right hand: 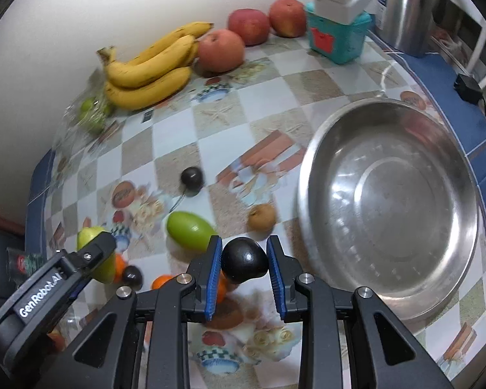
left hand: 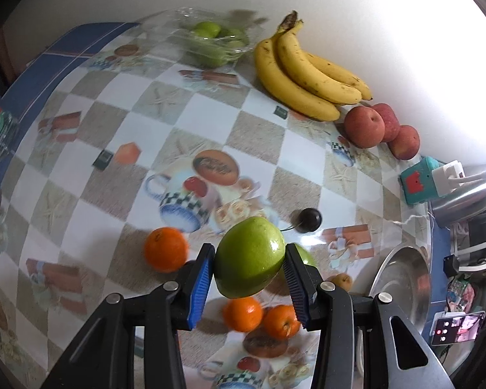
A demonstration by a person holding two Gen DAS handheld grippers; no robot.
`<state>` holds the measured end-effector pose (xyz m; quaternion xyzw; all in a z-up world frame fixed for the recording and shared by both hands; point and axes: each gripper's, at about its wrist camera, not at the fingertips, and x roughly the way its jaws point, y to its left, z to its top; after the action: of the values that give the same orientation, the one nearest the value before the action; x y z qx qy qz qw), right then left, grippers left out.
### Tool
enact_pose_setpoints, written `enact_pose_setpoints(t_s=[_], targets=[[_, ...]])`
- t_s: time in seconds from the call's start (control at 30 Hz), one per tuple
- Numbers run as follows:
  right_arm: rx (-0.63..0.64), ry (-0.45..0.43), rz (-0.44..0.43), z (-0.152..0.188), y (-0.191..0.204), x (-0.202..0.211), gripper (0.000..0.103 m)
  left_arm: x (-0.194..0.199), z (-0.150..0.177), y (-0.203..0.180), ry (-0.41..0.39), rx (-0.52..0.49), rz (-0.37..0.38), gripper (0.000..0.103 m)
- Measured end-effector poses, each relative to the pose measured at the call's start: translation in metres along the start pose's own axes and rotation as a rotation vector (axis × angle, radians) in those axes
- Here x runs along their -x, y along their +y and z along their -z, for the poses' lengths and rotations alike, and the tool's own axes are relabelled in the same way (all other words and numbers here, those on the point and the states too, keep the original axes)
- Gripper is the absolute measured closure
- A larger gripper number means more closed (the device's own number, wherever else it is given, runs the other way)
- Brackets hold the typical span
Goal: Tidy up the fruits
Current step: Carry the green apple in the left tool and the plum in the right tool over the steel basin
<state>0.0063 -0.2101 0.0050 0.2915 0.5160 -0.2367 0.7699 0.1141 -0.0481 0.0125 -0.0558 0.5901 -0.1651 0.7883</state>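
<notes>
Green pear (left hand: 248, 257) was clamped in the left gripper (left hand: 248, 287), dark plum (right hand: 244, 262) pinched in the right gripper (right hand: 244, 278), steel bowl (right hand: 311, 162) at 2 o'clock.

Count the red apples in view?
3. All sit by the wall next to the banana bunch: apple nearest the bananas, middle apple, apple beside the teal box. None looks hidden.
</notes>
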Motion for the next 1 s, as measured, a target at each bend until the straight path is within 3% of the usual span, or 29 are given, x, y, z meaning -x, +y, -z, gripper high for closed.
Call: enact_pose_setpoints(t_s=[0.37,0.8,1.0], targets=[[-0.136,-0.029,0.095,-0.02,-0.062,0.014,0.074,-0.007,0.007,-0.048,0.023,-0.106,0.046,0.057],[-0.291,-0.06,0.138,-0.021,-0.131,0.028,0.073,-0.009,0.052,-0.14,0.082,-0.362,0.155,0.057],[-0.349,-0.064,0.137,-0.02,-0.155,0.031,0.073,-0.025,0.071,-0.16,0.127,-0.421,0.17,0.057]])
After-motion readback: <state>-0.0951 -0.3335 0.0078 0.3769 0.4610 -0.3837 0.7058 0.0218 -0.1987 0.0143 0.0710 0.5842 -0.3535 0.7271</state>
